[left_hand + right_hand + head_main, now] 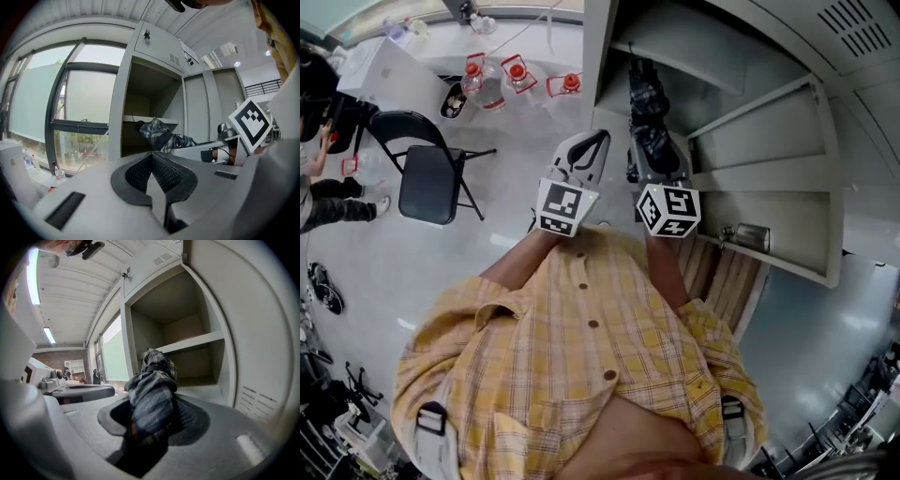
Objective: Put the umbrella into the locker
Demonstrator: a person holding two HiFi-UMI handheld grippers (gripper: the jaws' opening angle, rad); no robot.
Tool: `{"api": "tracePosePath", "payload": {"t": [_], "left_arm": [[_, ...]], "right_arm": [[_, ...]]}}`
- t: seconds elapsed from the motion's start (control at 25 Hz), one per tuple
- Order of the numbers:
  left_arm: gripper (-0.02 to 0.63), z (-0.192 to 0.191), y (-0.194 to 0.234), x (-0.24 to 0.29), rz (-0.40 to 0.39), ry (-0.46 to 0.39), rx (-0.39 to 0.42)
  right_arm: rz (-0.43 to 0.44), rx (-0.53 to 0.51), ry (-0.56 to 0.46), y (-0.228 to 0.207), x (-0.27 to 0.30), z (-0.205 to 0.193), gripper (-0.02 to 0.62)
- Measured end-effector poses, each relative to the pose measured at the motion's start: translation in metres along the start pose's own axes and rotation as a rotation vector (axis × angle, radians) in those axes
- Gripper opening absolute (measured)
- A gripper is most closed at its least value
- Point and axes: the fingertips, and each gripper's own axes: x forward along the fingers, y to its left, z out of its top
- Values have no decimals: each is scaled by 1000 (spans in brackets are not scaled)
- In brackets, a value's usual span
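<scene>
A folded plaid umbrella [645, 98] is clamped in my right gripper [654, 150], its tip reaching into the open grey locker [712, 47]. In the right gripper view the umbrella [151, 390] fills the gap between the jaws of the right gripper [152, 416] and points at the compartment below the locker shelf [197, 341]. My left gripper [598, 139] hovers just left of the umbrella, shut and empty. In the left gripper view the pads of the left gripper [151, 158] meet, and beyond them the umbrella [161, 133] lies at the mouth of the locker [154, 61].
The locker door [787, 178] stands open at the right. A black folding chair [427, 173] is on the floor at the left, near a white table [389, 70] and several bottles with red caps [517, 73]. A person [323, 197] sits at the far left.
</scene>
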Motion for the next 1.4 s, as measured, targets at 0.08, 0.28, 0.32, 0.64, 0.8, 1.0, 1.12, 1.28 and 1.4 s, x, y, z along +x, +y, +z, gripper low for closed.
{"api": "tracePosePath", "payload": {"t": [0.08, 0.28, 0.32, 0.64, 0.8, 1.0, 1.12, 1.28, 1.4], "left_arm": [[5, 1, 1, 6, -11, -2, 6], [5, -2, 4, 11, -20, 6, 19], [5, -2, 6, 12, -18, 7, 19], [5, -2, 11, 13, -10, -3, 13], [5, -2, 13, 13, -5, -5, 8], [5, -3, 14, 13, -1, -7, 3], [5, -3, 16, 13, 3, -7, 5], [5, -3, 19, 14, 7, -8, 6], [5, -3, 22, 14, 9, -9, 4]], "right_arm": [[-7, 0, 7, -4, 5, -3, 187], [-37, 22, 11, -18, 13, -6, 187], [-42, 24, 11, -21, 14, -6, 187], [-65, 18, 17, -33, 23, -6, 187], [-75, 13, 27, -39, 28, -7, 187], [-84, 0, 38, -48, 38, -6, 187], [-86, -10, 38, -52, 47, -3, 187], [-86, -21, 37, -57, 60, 3, 187], [-87, -29, 34, -59, 70, 8, 187]]}}
